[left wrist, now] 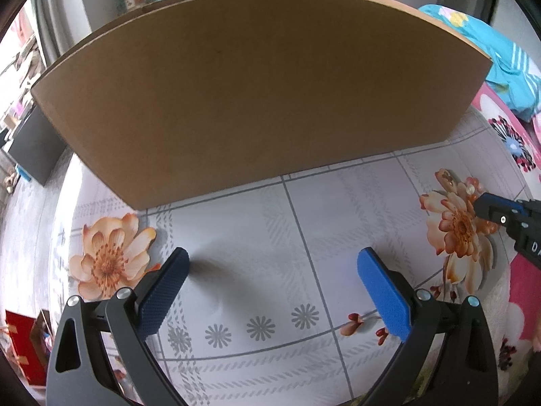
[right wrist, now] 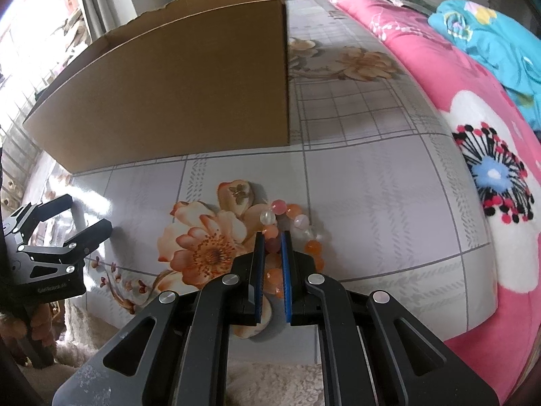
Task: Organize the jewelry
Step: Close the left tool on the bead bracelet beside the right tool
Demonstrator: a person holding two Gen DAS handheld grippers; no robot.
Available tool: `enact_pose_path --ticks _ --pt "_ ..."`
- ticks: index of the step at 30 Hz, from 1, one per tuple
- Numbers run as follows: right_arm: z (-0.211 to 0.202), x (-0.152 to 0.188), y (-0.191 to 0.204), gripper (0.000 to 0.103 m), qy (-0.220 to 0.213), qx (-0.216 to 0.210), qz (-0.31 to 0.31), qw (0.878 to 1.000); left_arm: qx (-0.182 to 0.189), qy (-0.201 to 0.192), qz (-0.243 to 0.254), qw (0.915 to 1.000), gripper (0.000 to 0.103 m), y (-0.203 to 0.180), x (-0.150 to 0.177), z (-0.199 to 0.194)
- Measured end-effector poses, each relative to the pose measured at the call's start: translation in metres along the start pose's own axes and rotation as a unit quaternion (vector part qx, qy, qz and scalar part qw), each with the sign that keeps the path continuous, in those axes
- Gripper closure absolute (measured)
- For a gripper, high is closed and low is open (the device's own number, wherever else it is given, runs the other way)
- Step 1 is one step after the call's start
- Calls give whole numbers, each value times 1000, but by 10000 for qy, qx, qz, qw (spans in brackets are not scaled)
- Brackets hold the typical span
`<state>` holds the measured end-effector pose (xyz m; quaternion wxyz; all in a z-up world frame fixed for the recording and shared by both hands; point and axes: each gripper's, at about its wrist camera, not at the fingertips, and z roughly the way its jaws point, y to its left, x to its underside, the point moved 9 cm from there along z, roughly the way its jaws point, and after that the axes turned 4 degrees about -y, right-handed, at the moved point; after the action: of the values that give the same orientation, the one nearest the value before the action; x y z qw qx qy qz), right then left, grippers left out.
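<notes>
Right gripper sits at the lower centre of the right wrist view, its two blue-edged fingers drawn almost together with only a narrow slot between them. A bead bracelet of orange, pink and clear beads lies on the flowered tablecloth, looping around the fingertips: one strand of beads runs down through the slot between the pads, and the rest curves off to the upper right and down the right side of the right finger. The pads appear to pinch that strand, though the contact is partly hidden by the fingers themselves. A small butterfly-shaped trinket rests on a printed petal just up and left of the bracelet, apart from the fingers.

Left gripper fills the bottom of the left wrist view with its jaws spread wide and nothing between them, only bare cloth. A cardboard box stands across the upper half of that frame. A pink flowered blanket lies along the right edge of the right wrist view.
</notes>
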<state>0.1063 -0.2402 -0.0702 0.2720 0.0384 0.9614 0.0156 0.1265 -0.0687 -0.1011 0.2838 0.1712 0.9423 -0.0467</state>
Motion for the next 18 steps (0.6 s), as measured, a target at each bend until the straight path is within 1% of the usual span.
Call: enact_pose_path --ticks 1,4,5,6,7,9,10,11,12,13,15,16,17,18 --pt "0 0 -1 95 -4 -16 15 10000 59 -50 76 9999 5 -2 -2 -1" --pt "0 -1 -5 95 -68 -125 68 9999 372 -543 325 9973 5 -16 -17 -14" --pt "1 -2 -7 95 -97 -158 78 9998 539 -731 428 9949 5 -24 -23 -19" --pt "1 -2 -8 95 -113 -175 85 9997 643 -831 490 9933 6 -29 -26 -22" --pt "1 -3 -9 95 -139 -213 101 9996 829 -985 631 9897 7 -39 -32 -26" --pt "1 -3 -11 95 -174 -262 143 9994 1100 -1122 891 9836 17 -58 -40 -28" --pt "1 -4 -13 95 -197 -317 189 9991 1222 -1147 1005 9807 19 -67 -43 -28" --pt "-1 -2 -14 95 -215 -358 219 9989 1390 -1155 1181 9764 27 -79 -47 -25" --pt "-1 -3 -15 95 -232 -403 247 9986 1476 -1135 1282 9741 35 -86 -48 -23" --pt "0 -3 -15 95 -248 -446 265 9983 1583 -1081 1442 9708 38 -97 -52 -17" --pt "0 -5 -17 95 -275 -543 298 9977 1721 -1019 1651 9658 51 -112 -56 -8" --pt "0 -5 -18 95 -286 -598 309 9973 1764 -994 1711 9642 53 -117 -57 -6" --pt "0 -6 -19 95 -293 -628 315 9971 1867 -938 1845 9604 59 -124 -61 0" --pt "0 -7 -20 95 -296 -668 325 9968 1901 -912 1932 9582 63 -130 -59 1"
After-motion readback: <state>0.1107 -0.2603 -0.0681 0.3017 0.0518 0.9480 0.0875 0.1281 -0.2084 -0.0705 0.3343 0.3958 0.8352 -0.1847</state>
